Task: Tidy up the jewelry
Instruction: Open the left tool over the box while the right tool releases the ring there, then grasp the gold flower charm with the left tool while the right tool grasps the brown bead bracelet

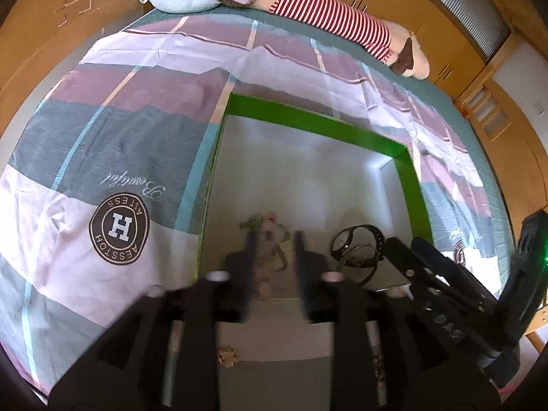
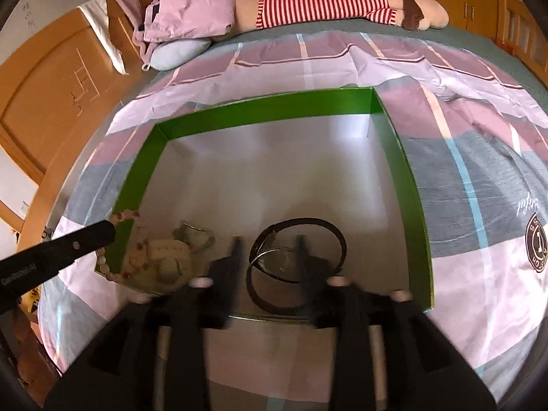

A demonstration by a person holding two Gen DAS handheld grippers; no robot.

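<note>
Left wrist view: left gripper [image 1: 274,239] open, fingers apart, nothing held, poised over the near end of a green-walled box [image 1: 308,116] with a white floor. Between and just beyond the fingertips lies a blurred pinkish bead strand [image 1: 270,226]. Black watch [image 1: 356,239] lies right of the right finger, with a thin metal bangle [image 1: 359,257] overlapping it. Right gripper's arm [image 1: 445,281] reaches in from the right edge. Small gold flower piece [image 1: 227,357] sits on the bedspread [image 1: 102,137] outside the box, near side. Far half of box floor is bare.

Right wrist view: right gripper [image 2: 267,243] open, fingers straddling the watch [image 2: 298,229] and bangle [image 2: 274,263], not clamped on them. Beads [image 2: 125,214] drape over the box's left wall [image 2: 137,185] beside the left gripper's finger [image 2: 78,243]. Right wall is near the right finger.
</note>
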